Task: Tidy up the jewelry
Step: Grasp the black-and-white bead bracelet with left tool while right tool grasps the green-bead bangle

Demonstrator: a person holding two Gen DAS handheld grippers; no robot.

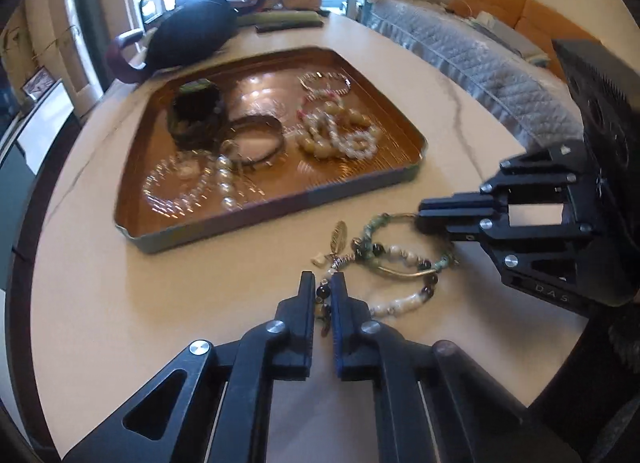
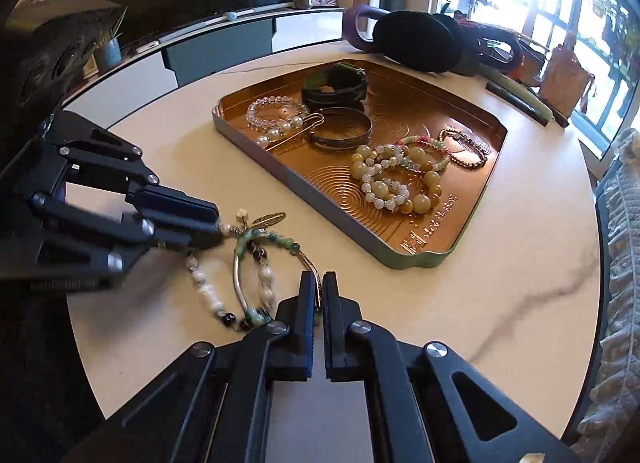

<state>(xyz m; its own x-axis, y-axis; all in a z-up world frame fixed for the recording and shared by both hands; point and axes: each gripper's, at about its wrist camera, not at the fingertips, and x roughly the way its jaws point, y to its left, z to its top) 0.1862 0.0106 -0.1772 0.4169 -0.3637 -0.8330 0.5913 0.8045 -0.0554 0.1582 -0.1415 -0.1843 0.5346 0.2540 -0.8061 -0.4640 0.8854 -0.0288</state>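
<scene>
Two bracelets (image 1: 394, 263) pinched by two grippers.

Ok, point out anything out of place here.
Two bracelets lie tangled on the bare table, outside the tray: the left gripper pinches the white beaded bracelet, the right gripper pinches the green beaded bracelet.

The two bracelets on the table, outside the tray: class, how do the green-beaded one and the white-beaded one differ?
The green-beaded bracelet has a curved metal tube section; the white-beaded bracelet is beads all round, some of them dark. The right gripper pinches the green one's metal part; the left gripper pinches the white one. Both lie overlapping on the table.
</scene>
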